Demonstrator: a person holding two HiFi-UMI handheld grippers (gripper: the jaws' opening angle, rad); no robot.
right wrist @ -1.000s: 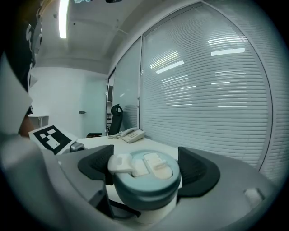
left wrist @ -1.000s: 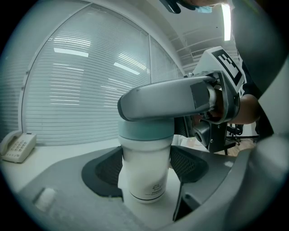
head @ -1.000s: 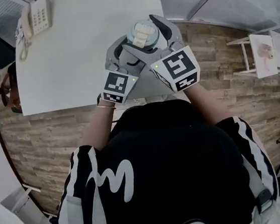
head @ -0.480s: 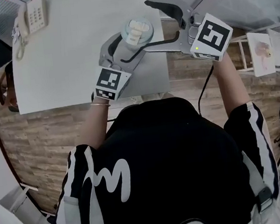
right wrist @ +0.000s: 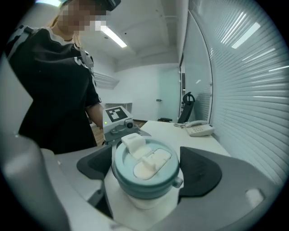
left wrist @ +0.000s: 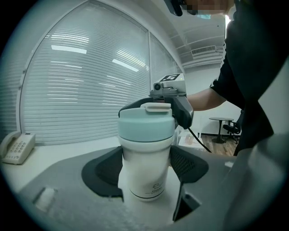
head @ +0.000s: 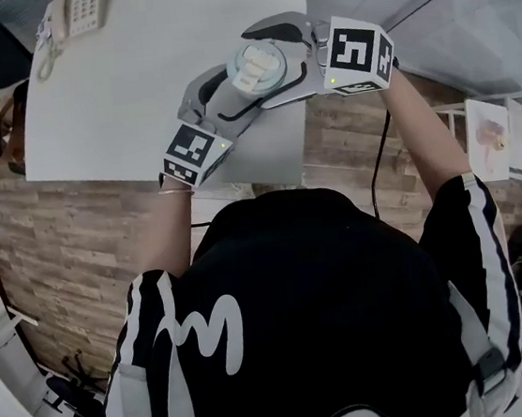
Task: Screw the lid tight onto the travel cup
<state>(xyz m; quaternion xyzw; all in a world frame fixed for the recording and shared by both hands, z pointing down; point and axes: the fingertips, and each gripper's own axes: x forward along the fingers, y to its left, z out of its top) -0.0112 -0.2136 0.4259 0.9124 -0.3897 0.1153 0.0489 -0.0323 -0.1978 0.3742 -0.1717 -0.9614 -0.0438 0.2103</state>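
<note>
The travel cup (left wrist: 145,180) stands upright between the jaws of my left gripper (left wrist: 148,164). Its pads press on the white body from both sides, I think to stop the cup from turning. The lid (head: 256,66) sits on top of the cup, between the jaws of my right gripper (right wrist: 148,169). These jaws have just been opening and stand wide, not gripping the lid. I judge this is a release before a fresh hold for another twist. The white table (head: 134,96) lies below both grippers.
</note>
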